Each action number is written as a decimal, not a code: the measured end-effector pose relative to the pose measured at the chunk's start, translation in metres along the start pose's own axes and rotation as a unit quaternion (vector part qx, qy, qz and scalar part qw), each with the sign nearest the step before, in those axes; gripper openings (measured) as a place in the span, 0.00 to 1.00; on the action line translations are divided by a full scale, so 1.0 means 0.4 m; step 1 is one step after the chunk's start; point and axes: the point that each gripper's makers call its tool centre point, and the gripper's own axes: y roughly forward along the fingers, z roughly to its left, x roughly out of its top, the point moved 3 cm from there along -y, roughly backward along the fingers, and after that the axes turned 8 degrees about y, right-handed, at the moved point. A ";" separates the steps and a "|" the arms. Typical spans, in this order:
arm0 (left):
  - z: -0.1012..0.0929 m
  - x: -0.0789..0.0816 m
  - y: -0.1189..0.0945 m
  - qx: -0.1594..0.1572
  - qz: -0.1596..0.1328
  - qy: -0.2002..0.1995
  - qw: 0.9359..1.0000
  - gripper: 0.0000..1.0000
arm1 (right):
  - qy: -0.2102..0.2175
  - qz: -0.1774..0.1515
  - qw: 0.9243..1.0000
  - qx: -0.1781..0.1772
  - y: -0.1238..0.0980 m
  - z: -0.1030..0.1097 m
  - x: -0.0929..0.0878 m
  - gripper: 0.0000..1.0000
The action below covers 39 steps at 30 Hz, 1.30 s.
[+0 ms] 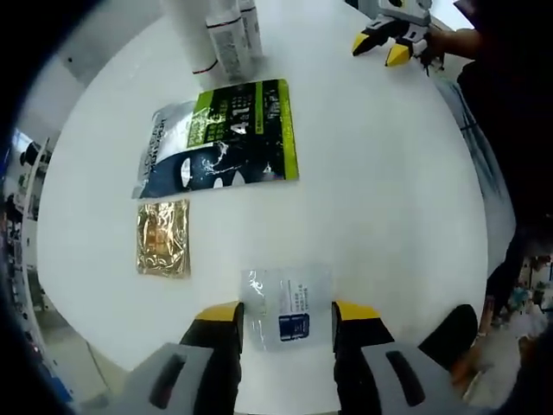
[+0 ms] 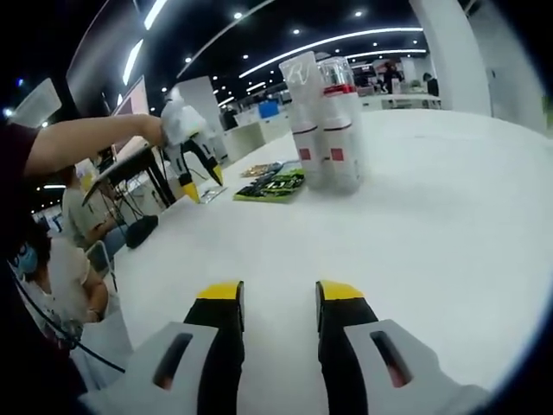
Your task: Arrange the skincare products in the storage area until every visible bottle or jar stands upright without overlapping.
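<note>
Left gripper view
Left hand-held gripper (image 1: 287, 318): looks steeply down at the white desk (image 1: 389, 190); its yellow-tipped jaws stand apart, one on each side of a small clear sachet (image 1: 285, 307) with a blue label. Whether the tips touch the sachet I cannot tell.
Flat packs: a gold foil sachet (image 1: 162, 238) lies to the left of the clear one; beyond it lies a larger green-and-black pack (image 1: 246, 130), overlapping a dark-and-silver pack (image 1: 177, 160).
Bottles: white bottles (image 1: 226, 35) with red bands stand upright together at the far edge of the desk, just past the flat packs.
Other hand-held gripper (image 1: 389, 43): at top right, held in a person's hand (image 1: 445, 43); its yellow tips sit close together, but I cannot tell its state from here.

Right gripper view
Right hand-held gripper (image 2: 278, 298): held low and nearly level over the desk (image 2: 449, 216), jaws parted with nothing between them.
Bottles (image 2: 324, 121): upright, side by side, well ahead of the jaws.
Green-and-black pack (image 2: 276, 184): flat on the desk just left of the bottles.
Left hand-held gripper (image 2: 194, 160): raised above the desk's far left, tips pointing down, on the end of a bare outstretched forearm (image 2: 86, 143).
Room: a seated person (image 2: 78, 216) at the left, ceiling lights overhead.
</note>
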 end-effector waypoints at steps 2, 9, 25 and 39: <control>-0.002 0.000 -0.001 0.002 0.002 -0.005 1.000 0.41 | 0.000 -0.009 1.000 0.001 0.000 0.000 -0.002 0.31; -0.004 0.007 0.000 0.007 0.006 -0.004 1.000 0.41 | 0.000 -0.051 0.999 0.008 -0.006 -0.002 -0.010 0.29; 0.060 0.094 -0.026 0.032 -0.001 0.038 0.999 0.41 | 0.006 -0.091 0.996 0.013 -0.019 -0.006 0.005 0.31; 0.086 0.123 0.008 0.023 -0.004 0.030 0.999 0.41 | -0.006 -0.087 0.996 0.012 -0.017 -0.007 0.002 0.30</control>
